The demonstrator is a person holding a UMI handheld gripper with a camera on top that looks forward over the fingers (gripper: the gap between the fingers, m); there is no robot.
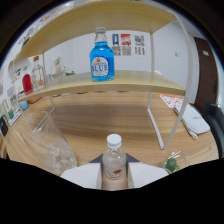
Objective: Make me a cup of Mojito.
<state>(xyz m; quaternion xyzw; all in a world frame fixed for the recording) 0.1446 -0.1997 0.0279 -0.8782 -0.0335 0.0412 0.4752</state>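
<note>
A small clear bottle (114,159) with a white cap and an orange label stands upright between my fingers. The gripper (114,169) is shut on it, one white finger (82,175) pressing at each side. Just left of the fingers stands a tall clear glass (46,142) that seems to hold ice. To their right sits a little clear dish with green lime pieces (172,164). Beyond them, a blue bottle (102,59) labelled BLUE stands on the lower board of a shelf (145,79).
The shelf has wooden boards and white metal legs (156,125) standing on the wooden table (100,117). A red object (27,83) and small items sit at the shelf's left end. A white flat object (196,120) lies on the table at the right.
</note>
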